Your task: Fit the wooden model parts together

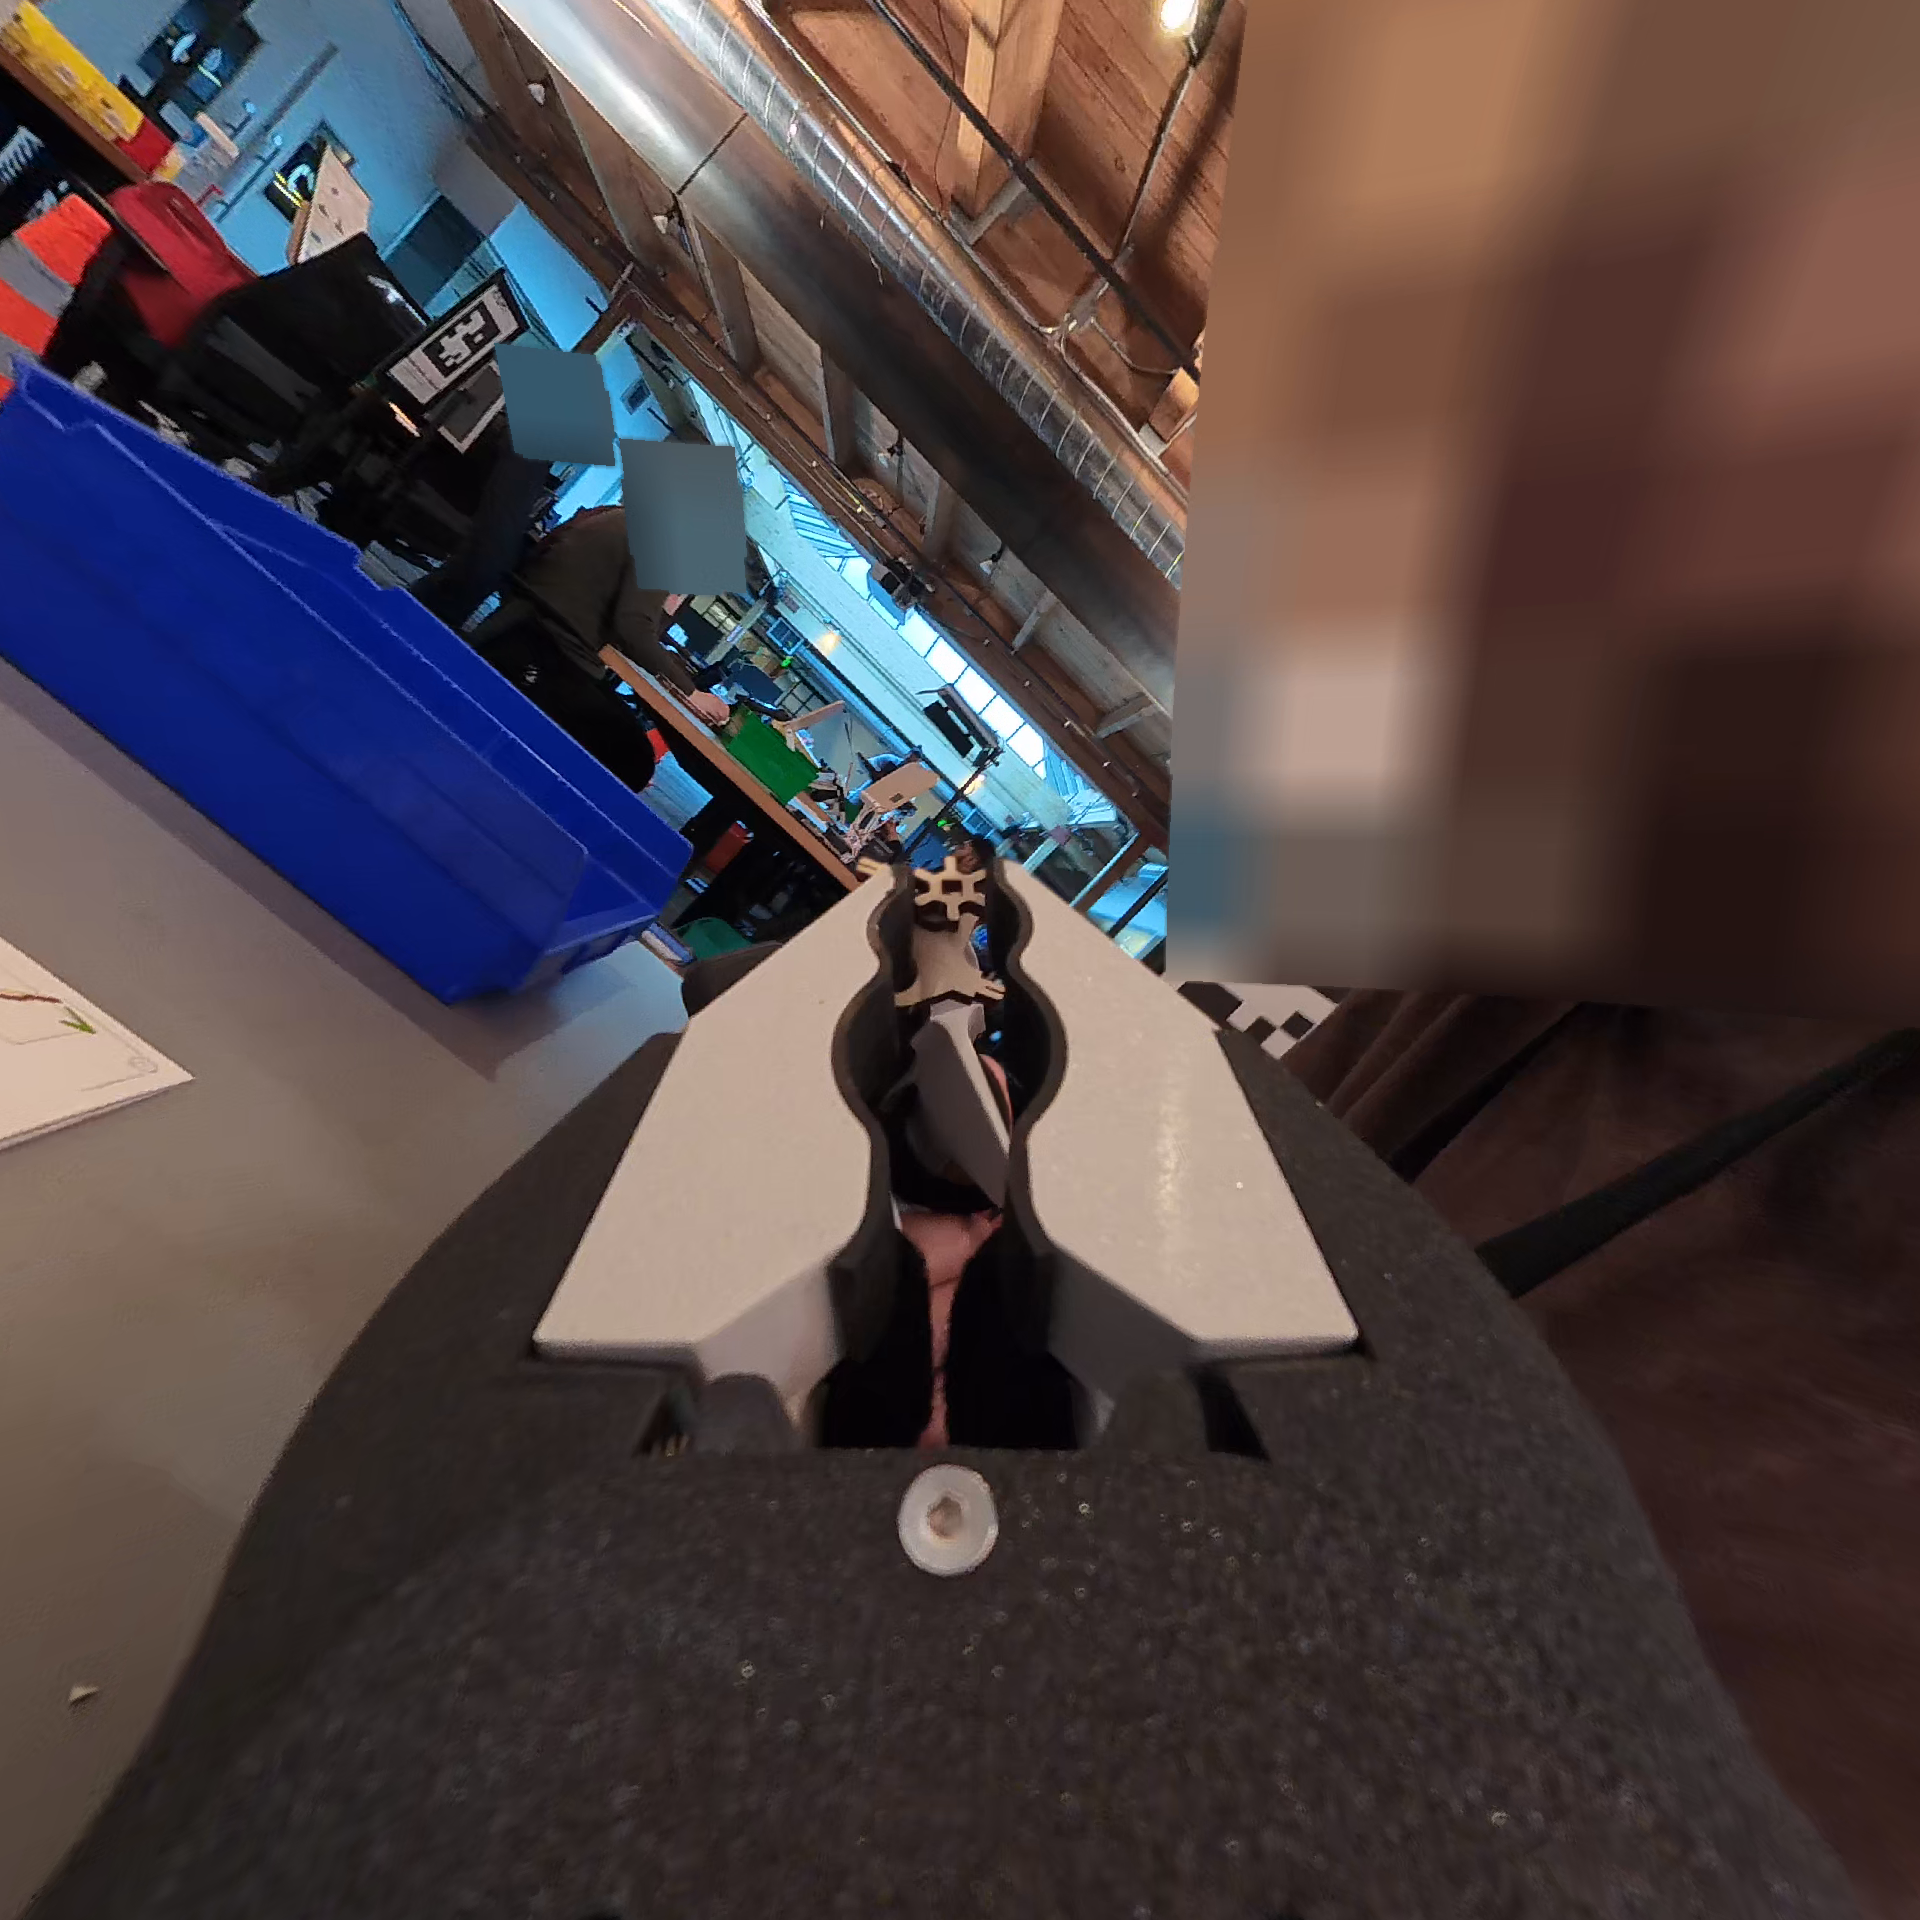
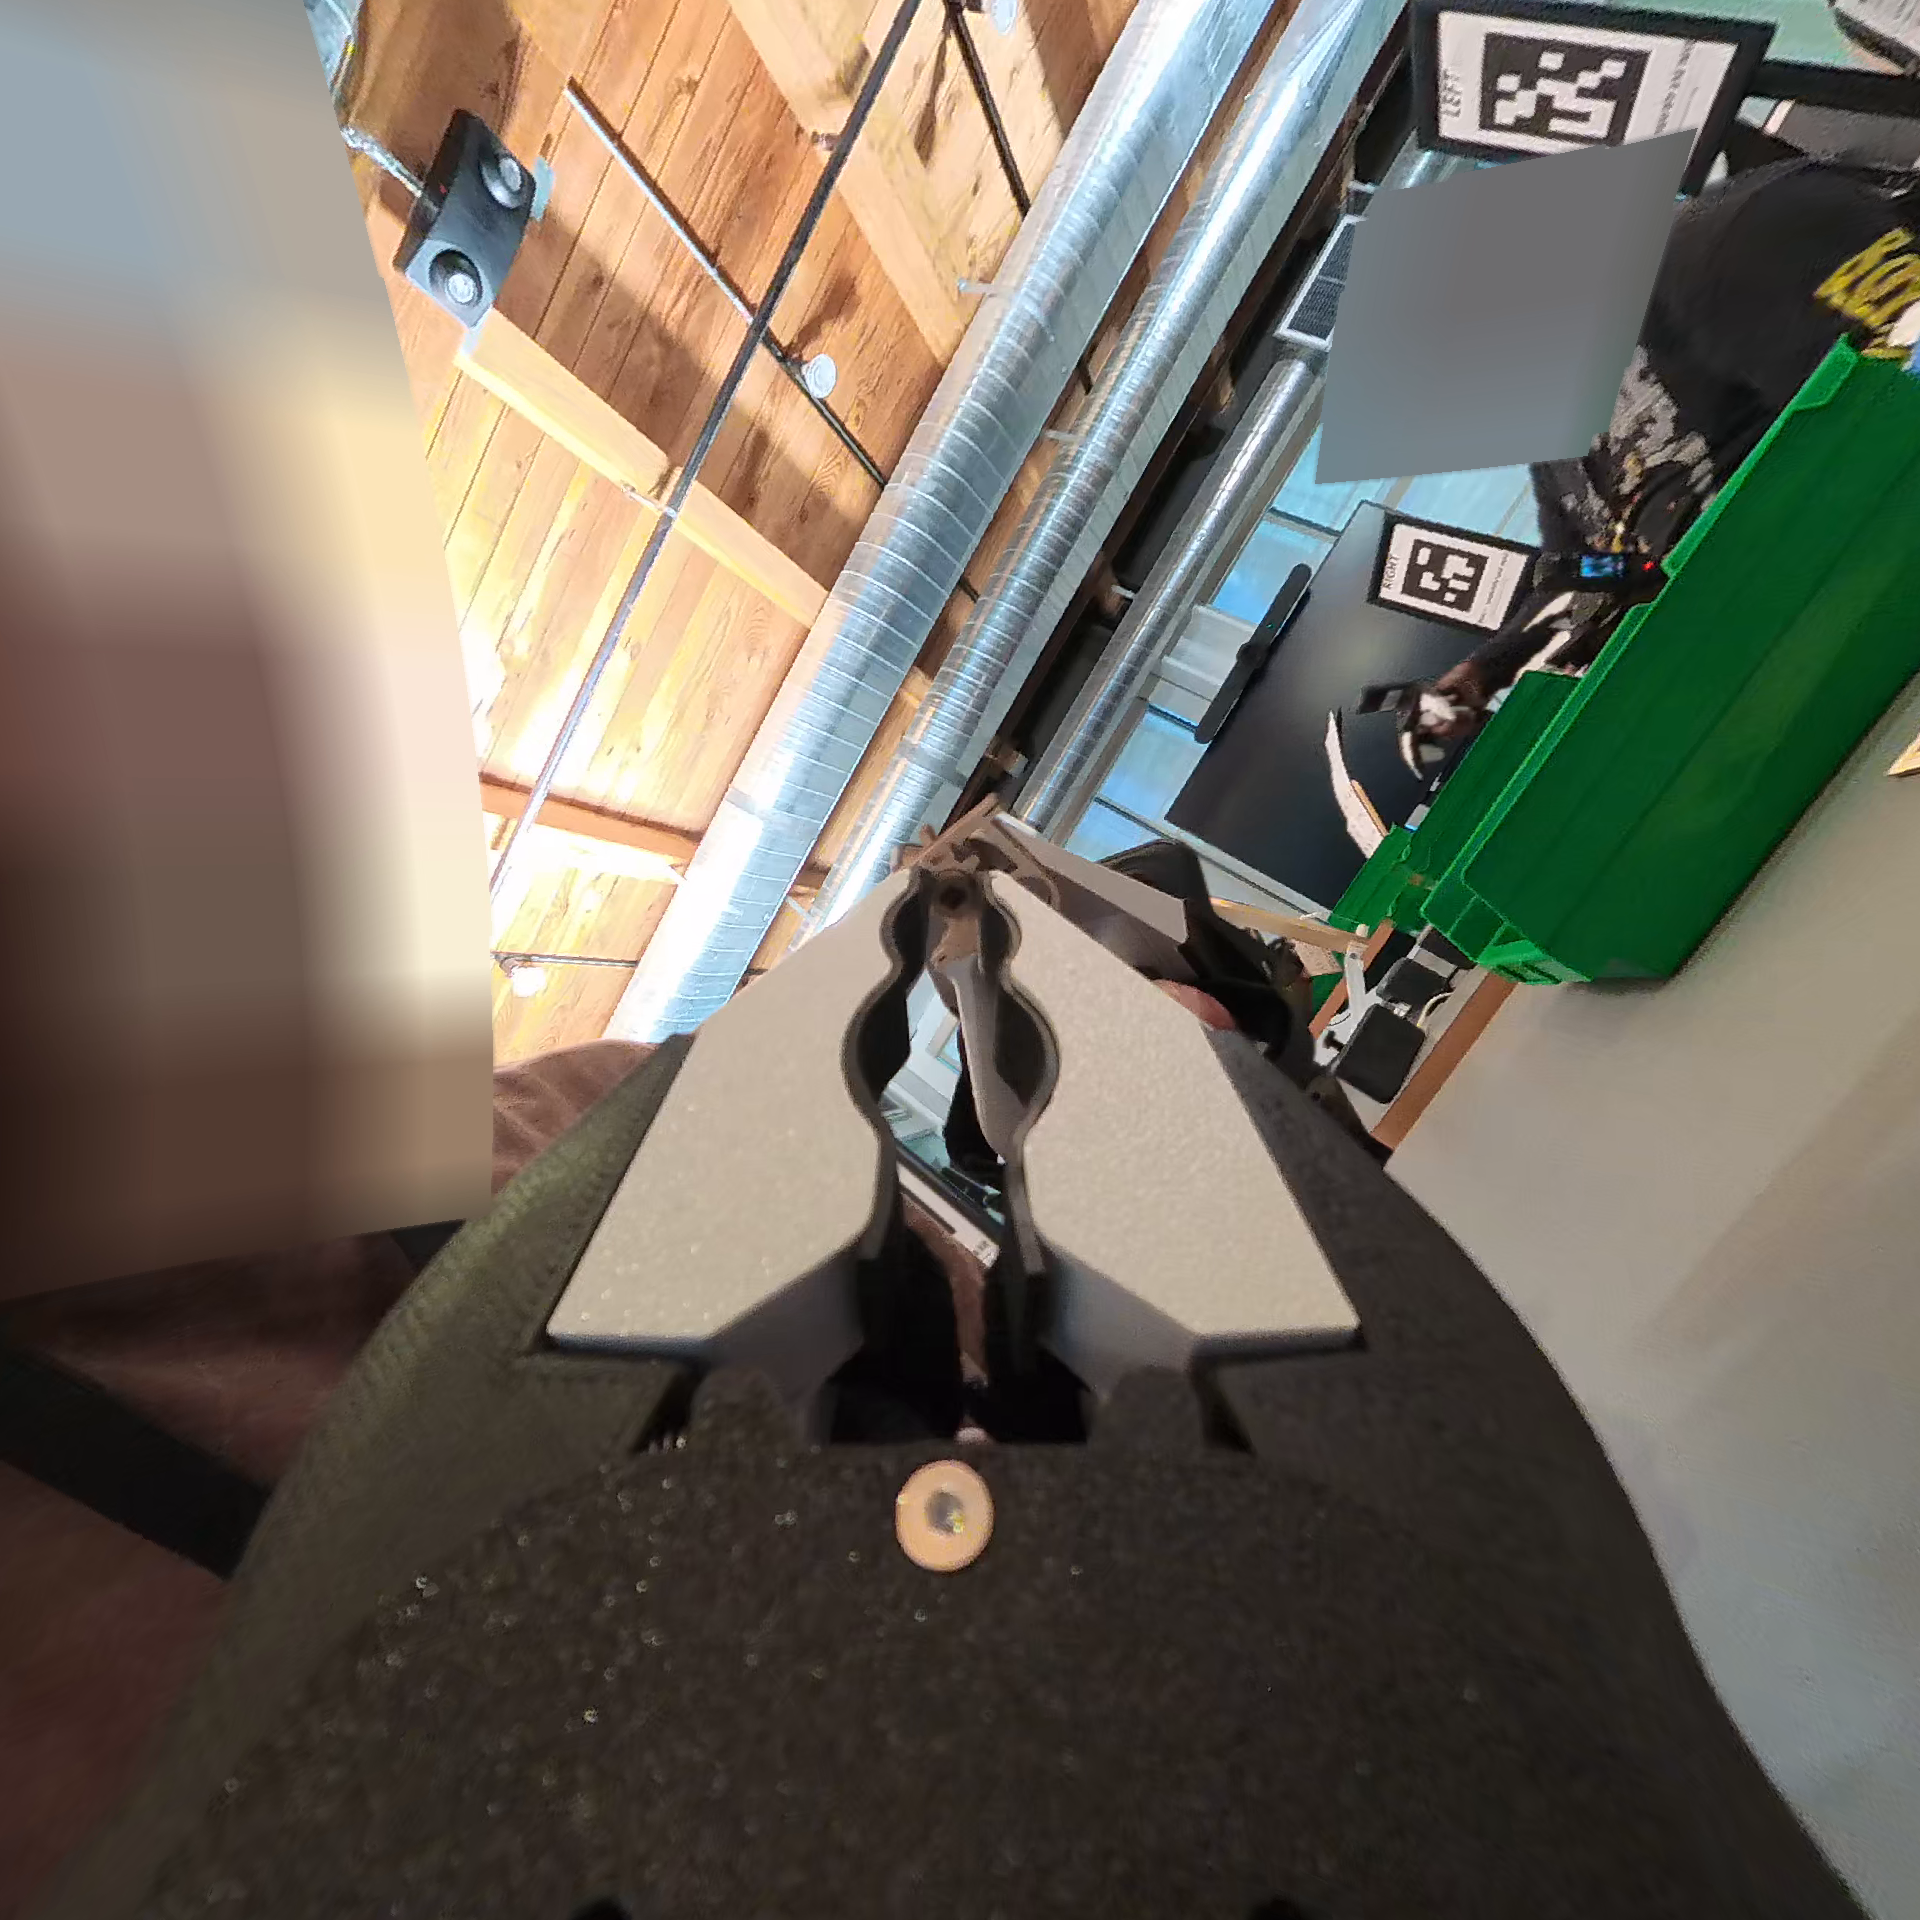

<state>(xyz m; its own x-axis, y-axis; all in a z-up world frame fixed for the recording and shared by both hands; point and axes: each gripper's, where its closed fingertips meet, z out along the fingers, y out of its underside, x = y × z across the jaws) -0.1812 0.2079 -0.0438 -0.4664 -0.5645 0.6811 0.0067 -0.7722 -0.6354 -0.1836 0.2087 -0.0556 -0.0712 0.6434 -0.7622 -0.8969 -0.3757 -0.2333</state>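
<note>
Both grippers are raised off the table and meet tip to tip. In the left wrist view my left gripper (image 1: 948, 883) is shut on a pale wooden model part (image 1: 943, 896) with notched cut-outs; more of the part (image 1: 940, 982) shows lower in the gap. A grey finger of the right gripper (image 1: 961, 1112) shows through that gap, just behind the part. In the right wrist view my right gripper (image 2: 953, 883) is shut on a small, shadowed wooden part (image 2: 951, 896) with a hole. The left gripper's grey finger (image 2: 1101, 920) lies just beyond it. How the two parts meet is hidden.
A blue bin (image 1: 312, 707) and a white sheet (image 1: 62, 1049) are on the grey table (image 1: 208, 1247) at the left. Green bins (image 2: 1662, 748) stand on the table at the right. People are in the background. My left and right fingertips are right by each other.
</note>
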